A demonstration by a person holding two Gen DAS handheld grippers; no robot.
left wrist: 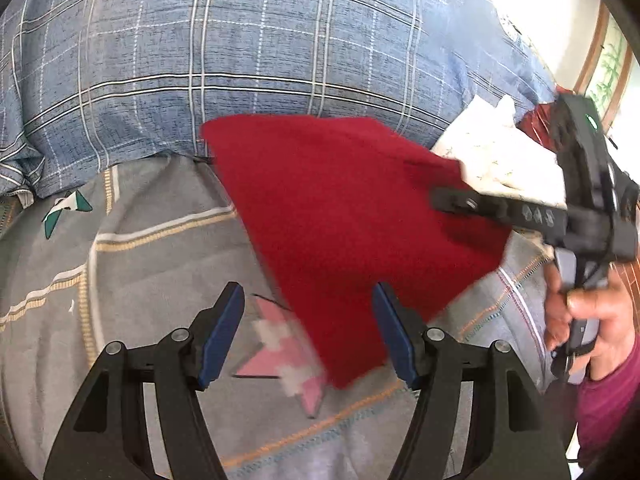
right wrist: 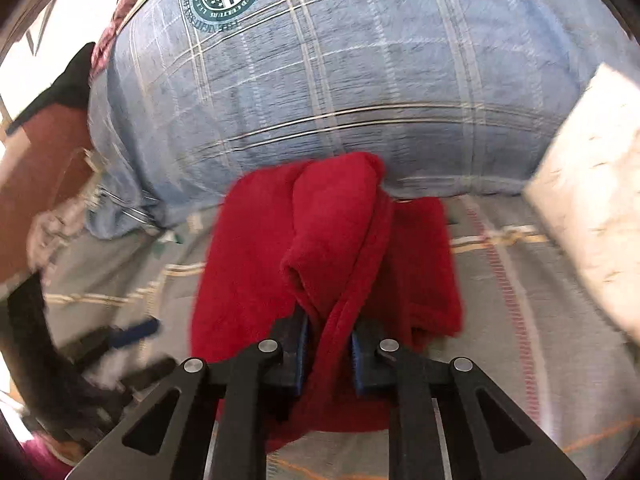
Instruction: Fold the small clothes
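Observation:
A red fleece cloth (left wrist: 344, 216) lies on the grey patterned bedsheet (left wrist: 140, 264), one part lifted and stretched to the right. My left gripper (left wrist: 310, 332) is open and empty, hovering just above the cloth's near corner. My right gripper (right wrist: 328, 344) is shut on a bunched fold of the red cloth (right wrist: 336, 248) and lifts it. In the left wrist view the right gripper (left wrist: 444, 200) reaches in from the right, held by a hand (left wrist: 588, 320). The left gripper shows blurred in the right wrist view (right wrist: 132, 332).
A blue plaid quilt (left wrist: 240, 48) is piled along the far side of the bed. A white patterned pillow (left wrist: 500, 156) lies at the right. A pink pixel-arrow print (left wrist: 280, 352) marks the sheet below the left gripper.

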